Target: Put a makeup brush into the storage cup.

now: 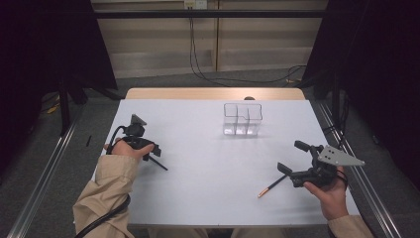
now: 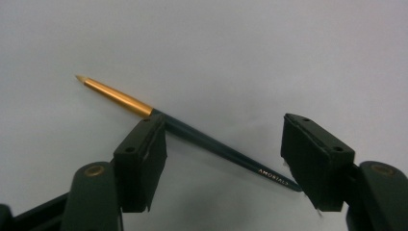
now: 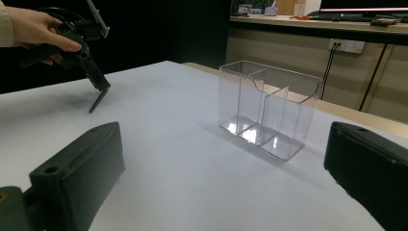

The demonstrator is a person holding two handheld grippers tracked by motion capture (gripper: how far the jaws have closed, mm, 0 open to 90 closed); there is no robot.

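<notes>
Currently the brush point(image 2: 211, 144) lies flat on the white table point(image 1: 208, 198), between the spread jaws of the left gripper point(image 2: 223, 130). One jaw hides its handle end. The lettering on the handle is hard to read. A second brush point(image 1: 270, 187) lies just beside the right gripper point(image 1: 293, 156), whose jaws are also spread and grip nothing. Dark curtains flank the table. A clear holder point(image 1: 241, 119) stands upright at far centre.
</notes>
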